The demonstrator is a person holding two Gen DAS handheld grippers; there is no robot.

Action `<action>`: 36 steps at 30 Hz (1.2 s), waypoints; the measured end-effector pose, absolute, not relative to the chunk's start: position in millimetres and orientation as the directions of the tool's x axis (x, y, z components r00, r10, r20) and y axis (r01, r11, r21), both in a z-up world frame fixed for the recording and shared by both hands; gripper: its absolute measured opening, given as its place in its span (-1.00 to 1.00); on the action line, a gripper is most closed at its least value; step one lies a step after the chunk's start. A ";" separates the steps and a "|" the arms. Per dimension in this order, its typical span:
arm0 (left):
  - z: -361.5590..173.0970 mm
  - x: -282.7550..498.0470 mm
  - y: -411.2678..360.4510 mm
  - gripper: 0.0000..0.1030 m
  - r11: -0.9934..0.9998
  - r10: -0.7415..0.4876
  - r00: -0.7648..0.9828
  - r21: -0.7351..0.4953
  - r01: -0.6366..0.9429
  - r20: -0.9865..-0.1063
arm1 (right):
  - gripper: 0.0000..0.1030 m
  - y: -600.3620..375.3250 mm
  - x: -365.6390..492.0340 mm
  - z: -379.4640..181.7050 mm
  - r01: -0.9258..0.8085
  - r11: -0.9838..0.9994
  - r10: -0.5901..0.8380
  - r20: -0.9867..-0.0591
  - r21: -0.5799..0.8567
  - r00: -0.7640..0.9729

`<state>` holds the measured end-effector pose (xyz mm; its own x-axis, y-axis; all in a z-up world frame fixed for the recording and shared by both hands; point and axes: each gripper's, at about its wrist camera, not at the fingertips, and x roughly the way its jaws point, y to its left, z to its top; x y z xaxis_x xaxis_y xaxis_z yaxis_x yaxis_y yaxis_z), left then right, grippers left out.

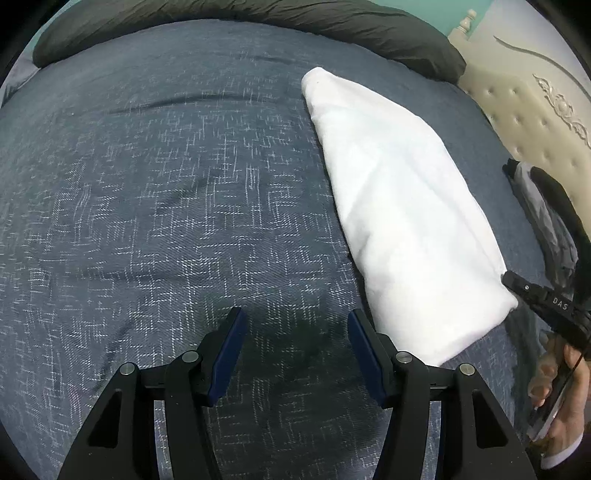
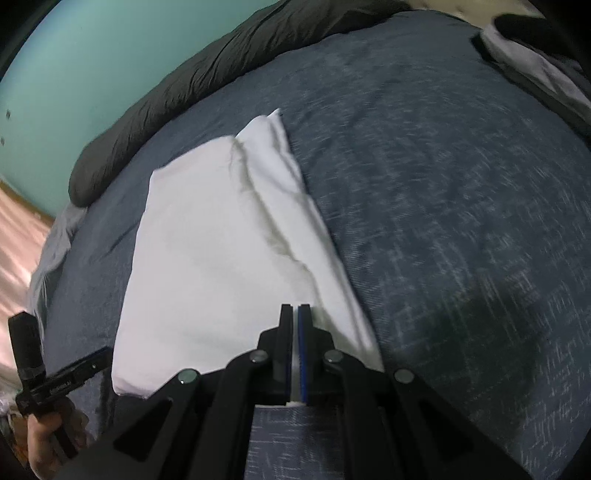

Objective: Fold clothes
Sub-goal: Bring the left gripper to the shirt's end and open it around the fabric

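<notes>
right claw: pinching cloth hem, lower centre
left claw: agape, empty
tip: lift evenly, keep layers stacked

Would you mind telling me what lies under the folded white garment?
The folded white garment lies on the blue-grey patterned bedspread, near edge pinched in the right gripper. Whatever lies beneath or inside its folds is covered.

The left gripper hung over the blue bedspread with its blue-padded fingers spread wide and nothing between them. A folded white cloth lay just to its right, stretching away toward a dark pillow. At the right edge, a hand held a black tool.
</notes>
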<state>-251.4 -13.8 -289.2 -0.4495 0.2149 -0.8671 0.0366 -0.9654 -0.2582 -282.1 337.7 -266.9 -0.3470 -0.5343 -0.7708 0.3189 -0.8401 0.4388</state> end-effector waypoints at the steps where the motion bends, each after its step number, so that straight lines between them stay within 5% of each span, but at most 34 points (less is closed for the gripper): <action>1: -288.4 -250.3 -12.8 0.18 -0.965 0.216 -0.452 -0.260 0.037 -0.865 | -0.95 341.3 -281.5 -267.2 0.311 -0.841 -0.535 -0.768 0.443 -0.351; 17: -276.4 -249.8 12.4 0.18 -0.966 0.215 -0.466 -0.256 0.026 -0.858 | -0.95 356.2 -265.1 -253.1 0.352 -0.749 -0.661 -0.672 0.562 -0.333; 36: -265.8 -245.1 24.9 0.18 -0.965 0.197 -0.448 -0.252 0.066 -0.872 | -0.95 366.7 -265.0 -267.9 0.298 -0.830 -0.551 -0.773 0.471 -0.314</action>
